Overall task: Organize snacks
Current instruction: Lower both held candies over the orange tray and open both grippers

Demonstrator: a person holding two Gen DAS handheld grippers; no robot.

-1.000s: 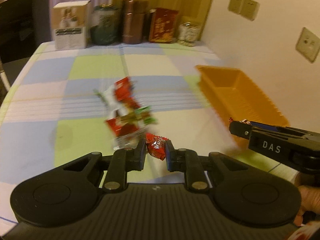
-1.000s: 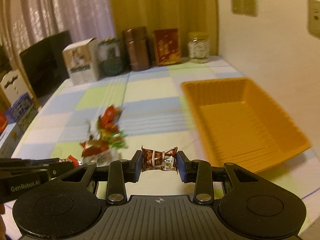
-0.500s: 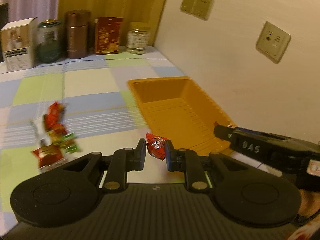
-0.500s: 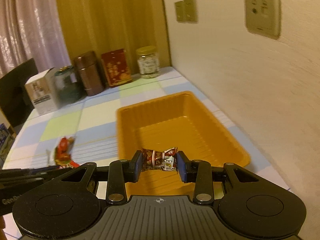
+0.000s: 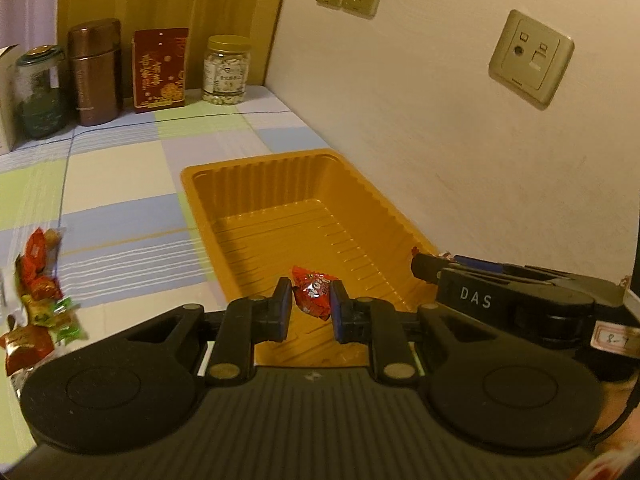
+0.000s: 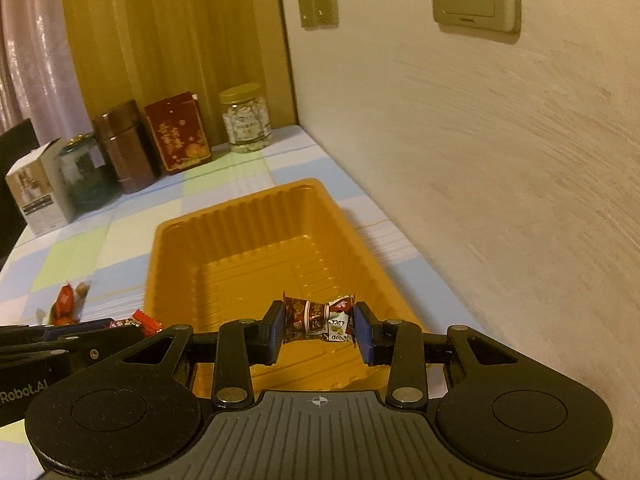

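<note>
A brown canister (image 5: 95, 72), red box (image 5: 160, 69) and jar (image 5: 225, 70) line the wall.

My table (image 5: 132, 184) wore a checked cloth; on it sat an orange tray (image 5: 256, 168), a loose candy pile (image 5: 38, 300), and containers (image 5: 94, 72) at the back.

The orange tray (image 6: 256, 240) lies open from above, its floor bare. The wall (image 6: 500, 184) runs close along its right rim. A heap of wrapped candies (image 5: 36, 300) sits on the checked tablecloth (image 5: 120, 176) left, seemingly well apart. Jars and boxes (image 6: 132, 148) line the far edge.
</note>
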